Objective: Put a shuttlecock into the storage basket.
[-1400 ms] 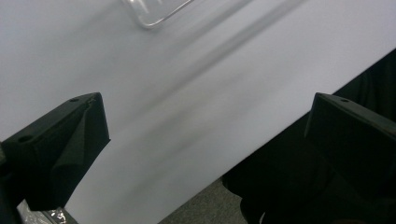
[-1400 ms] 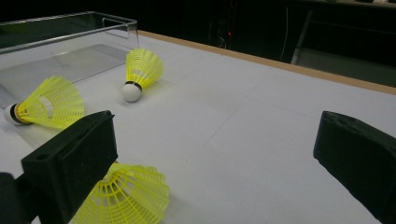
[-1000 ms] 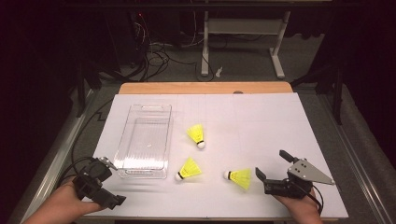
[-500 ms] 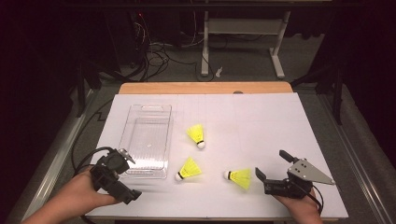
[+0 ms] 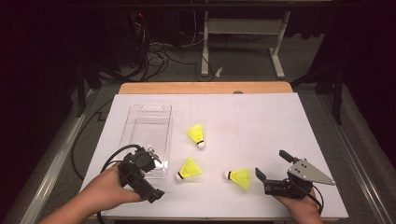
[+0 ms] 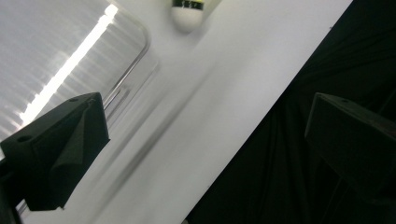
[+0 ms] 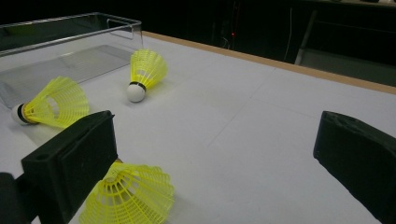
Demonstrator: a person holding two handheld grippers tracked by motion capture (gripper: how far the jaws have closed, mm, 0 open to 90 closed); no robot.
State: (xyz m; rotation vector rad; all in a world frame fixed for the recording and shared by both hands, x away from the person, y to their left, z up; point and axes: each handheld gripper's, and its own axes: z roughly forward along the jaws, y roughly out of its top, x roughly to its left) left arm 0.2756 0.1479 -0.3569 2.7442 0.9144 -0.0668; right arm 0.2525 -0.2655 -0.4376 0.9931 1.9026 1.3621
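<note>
Both claws gape empty over the white desk [image 5: 261,121]. The right claw [image 5: 270,169] sits beside a yellow mesh-skirted shuttlecock [image 5: 239,178]. The left claw [image 5: 145,179] hovers by a clear plastic tray [image 5: 145,128].

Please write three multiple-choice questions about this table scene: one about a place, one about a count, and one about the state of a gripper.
1. Where does the clear plastic box stand on the white table?
A. on its left part
B. on its right part
C. in the middle, at the far edge

2. How many yellow shuttlecocks lie on the table?
A. two
B. three
C. four

3. How are the jaws of the right gripper?
A. shut on a shuttlecock
B. shut with nothing in them
C. open, with nothing between them

Answers:
1. A, as the high view shows the box left of all the shuttlecocks.
2. B, one far, one in the middle and one near the right gripper.
3. C, as the right gripper view shows a wide gap between its two black jaws.
</note>
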